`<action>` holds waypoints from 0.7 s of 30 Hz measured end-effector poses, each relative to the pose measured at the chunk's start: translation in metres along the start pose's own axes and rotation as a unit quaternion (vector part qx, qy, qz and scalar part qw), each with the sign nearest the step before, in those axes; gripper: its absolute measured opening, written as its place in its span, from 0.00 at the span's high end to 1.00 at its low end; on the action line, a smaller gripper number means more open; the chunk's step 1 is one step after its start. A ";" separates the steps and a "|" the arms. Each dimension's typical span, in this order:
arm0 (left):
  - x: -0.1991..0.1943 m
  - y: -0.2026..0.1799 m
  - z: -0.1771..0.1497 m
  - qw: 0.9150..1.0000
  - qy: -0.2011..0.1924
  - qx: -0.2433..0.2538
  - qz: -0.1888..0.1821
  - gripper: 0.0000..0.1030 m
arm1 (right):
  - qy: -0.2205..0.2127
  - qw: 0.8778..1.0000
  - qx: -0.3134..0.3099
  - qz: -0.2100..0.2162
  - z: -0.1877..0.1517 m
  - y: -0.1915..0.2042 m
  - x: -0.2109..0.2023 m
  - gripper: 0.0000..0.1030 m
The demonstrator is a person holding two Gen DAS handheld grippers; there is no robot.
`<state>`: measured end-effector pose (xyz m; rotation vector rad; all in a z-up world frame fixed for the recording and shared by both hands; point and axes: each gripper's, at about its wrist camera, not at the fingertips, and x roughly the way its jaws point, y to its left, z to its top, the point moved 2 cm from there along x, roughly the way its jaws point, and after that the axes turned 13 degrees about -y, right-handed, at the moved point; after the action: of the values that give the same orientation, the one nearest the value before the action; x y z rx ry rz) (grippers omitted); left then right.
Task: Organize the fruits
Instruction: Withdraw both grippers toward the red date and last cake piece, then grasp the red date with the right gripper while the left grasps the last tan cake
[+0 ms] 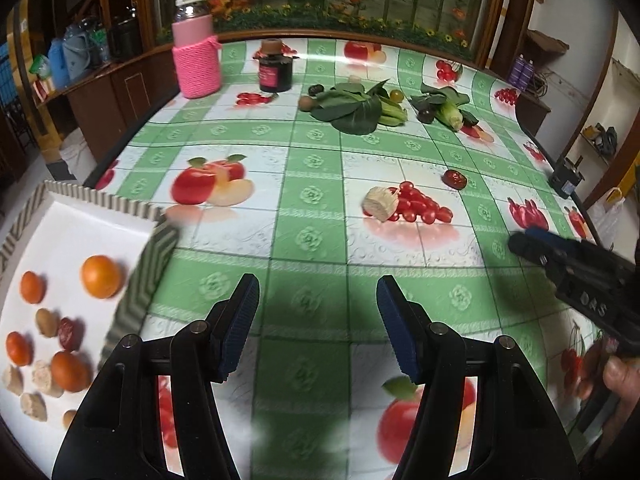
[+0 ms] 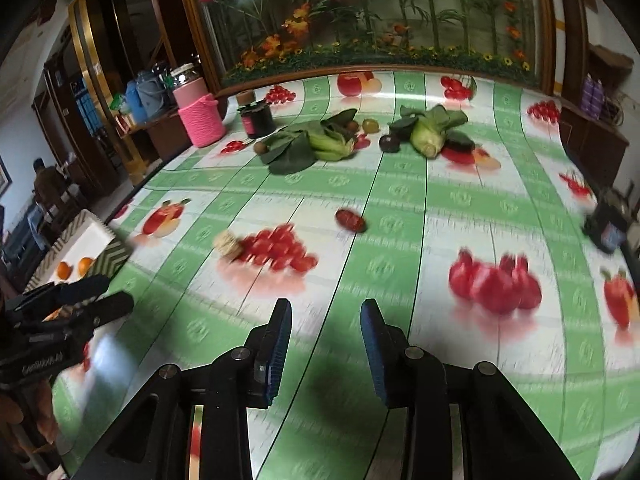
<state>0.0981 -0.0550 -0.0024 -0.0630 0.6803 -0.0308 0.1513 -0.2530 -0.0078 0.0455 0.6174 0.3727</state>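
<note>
Left gripper (image 1: 318, 312) released, ribbed blue pads | right gripper (image 2: 326, 330) released | wrinkled red date (image 2: 351, 220) on glossy surface (image 2: 400, 248) | zigzag-rimmed tray (image 1: 132, 208)

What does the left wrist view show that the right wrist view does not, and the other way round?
Only the left wrist view shows most of the tray with its oranges, beige pieces and a date.

Only the right wrist view shows printed pomegranates whole, and a person sitting far left.

Both show the loose date, the beige piece, the greens, the pink bottle and both open grippers, left and right.
</note>
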 end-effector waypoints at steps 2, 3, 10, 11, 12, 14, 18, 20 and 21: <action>0.008 -0.005 0.005 1.000 0.004 -0.001 -0.006 0.40 | 0.006 1.000 -0.012 0.003 0.010 -0.003 0.014 0.66; 0.010 -0.006 0.007 1.000 0.006 -0.003 -0.008 0.40 | 0.010 1.000 -0.019 -0.001 0.015 -0.004 0.024 0.65; 0.036 -0.016 0.021 1.000 0.020 -0.004 -0.016 0.40 | 0.021 0.998 -0.059 -0.006 0.033 -0.012 0.073 0.66; 0.038 -0.017 0.021 1.000 0.022 -0.004 -0.017 0.40 | 0.027 0.998 -0.061 -0.003 0.033 -0.015 0.083 0.66; 0.042 -0.018 0.023 1.000 0.024 -0.004 -0.020 0.40 | 0.032 0.998 -0.060 0.001 0.033 -0.017 0.089 0.66; 0.049 -0.021 0.026 0.999 0.026 -0.001 -0.021 0.40 | 0.040 0.998 -0.050 0.015 0.033 -0.023 0.100 0.67; 0.063 -0.022 0.031 0.999 0.031 -0.002 -0.014 0.40 | 0.018 0.999 -0.002 0.035 0.035 -0.033 0.100 0.81; 0.069 -0.023 0.032 0.999 0.031 -0.002 -0.013 0.40 | 0.016 0.999 0.001 0.036 0.034 -0.033 0.097 0.83; 0.071 -0.024 0.032 0.999 0.032 0.000 -0.013 0.40 | 0.016 0.999 0.002 0.039 0.033 -0.033 0.096 0.83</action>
<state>0.1730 -0.0811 -0.0209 -0.0714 0.7432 -0.0584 0.2532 -0.2472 -0.0392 0.0677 0.6484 0.4489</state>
